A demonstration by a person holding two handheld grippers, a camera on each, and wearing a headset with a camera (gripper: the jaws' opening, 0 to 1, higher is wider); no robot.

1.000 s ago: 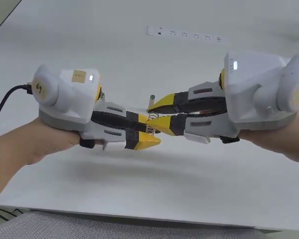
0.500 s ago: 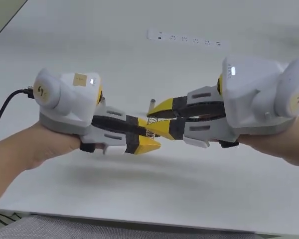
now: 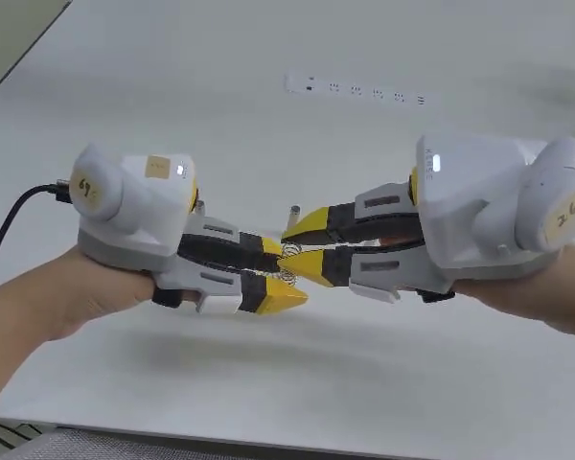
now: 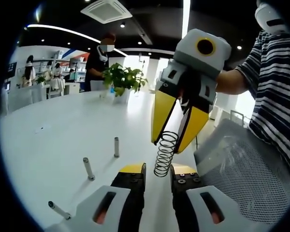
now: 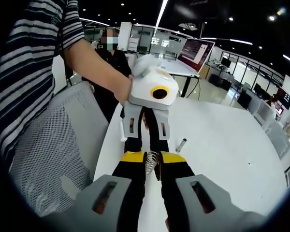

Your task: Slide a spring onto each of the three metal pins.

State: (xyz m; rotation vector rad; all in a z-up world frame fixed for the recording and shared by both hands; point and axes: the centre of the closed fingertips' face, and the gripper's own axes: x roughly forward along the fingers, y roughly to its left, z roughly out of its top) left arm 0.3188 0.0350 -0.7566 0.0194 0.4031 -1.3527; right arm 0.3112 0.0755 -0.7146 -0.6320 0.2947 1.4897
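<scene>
White bench (image 4: 48, 140), three pins (image 4: 88, 168) | left gripper (image 4: 158, 169) pinches spring (image 4: 165, 153) base | right gripper (image 5: 153, 157) straddles its top, grip unclear

Left gripper (image 3: 286, 273) and right gripper (image 3: 287, 240) meet tip to tip. Left jaws pinch one end of a spring (image 4: 165, 152); right jaws flank the other end, narrowly parted.

Three pins (image 4: 116, 146); one spring (image 4: 165, 153)

Coil spring (image 4: 165, 153), slightly tilted, spans from left tool (image 4: 158, 168) jaw tips to right tool (image 4: 170, 143) jaw tips. Three metal pins (image 4: 88, 168) stand upright on worktop (image 4: 48, 145), left of left tool.
</scene>
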